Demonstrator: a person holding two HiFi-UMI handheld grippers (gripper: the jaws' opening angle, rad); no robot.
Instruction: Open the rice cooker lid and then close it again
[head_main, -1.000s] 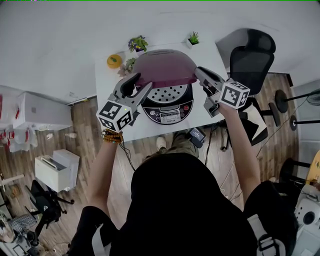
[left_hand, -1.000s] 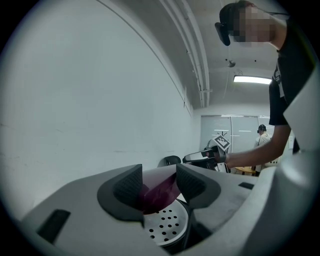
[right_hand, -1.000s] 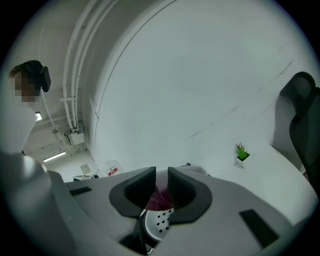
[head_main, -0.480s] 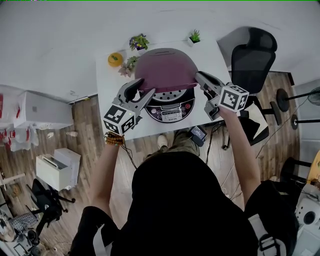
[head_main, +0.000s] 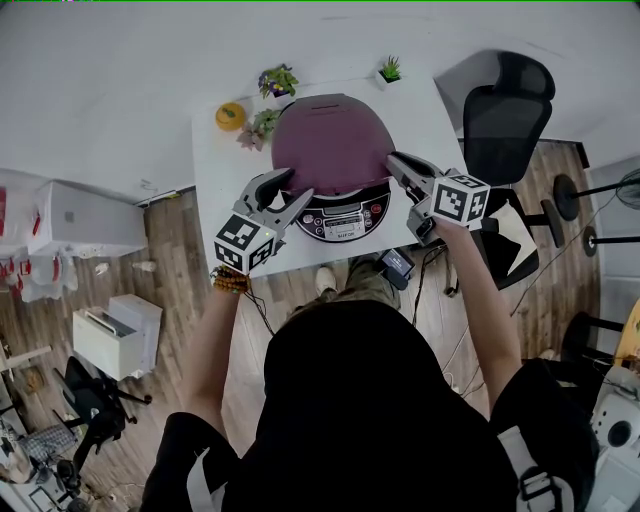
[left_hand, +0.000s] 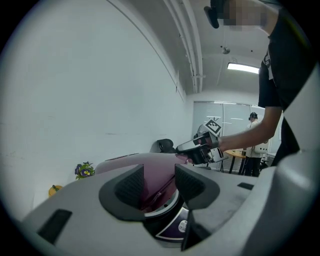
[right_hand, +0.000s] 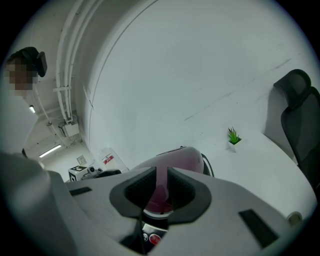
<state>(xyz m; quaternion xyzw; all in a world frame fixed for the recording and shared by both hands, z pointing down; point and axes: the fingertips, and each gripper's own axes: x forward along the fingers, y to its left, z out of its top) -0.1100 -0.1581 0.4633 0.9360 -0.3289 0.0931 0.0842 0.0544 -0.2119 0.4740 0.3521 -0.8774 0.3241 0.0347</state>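
Lately brought lid (head_main: 330, 140) down from half-open to almost flat on cooker (head_main: 345, 215) (closing nearly finished); pinching its rim with right gripper (head_main: 392, 160), straddling it with spread-open left gripper (head_main: 296, 184).

The white desk (head_main: 222, 175) stands against a white wall. A cooker (head_main: 345, 215) takes up its middle, control panel facing the front edge, with the maroon lid (head_main: 332, 148) low over the body. Along the back edge stand a pot of purple flowers (head_main: 277, 82) on the left and a small green plant (head_main: 388, 74) in a white pot on the right. A round yellow thing (head_main: 230, 117) lies at the back left, with a leafy sprig (head_main: 262, 126) between it and the cooker.
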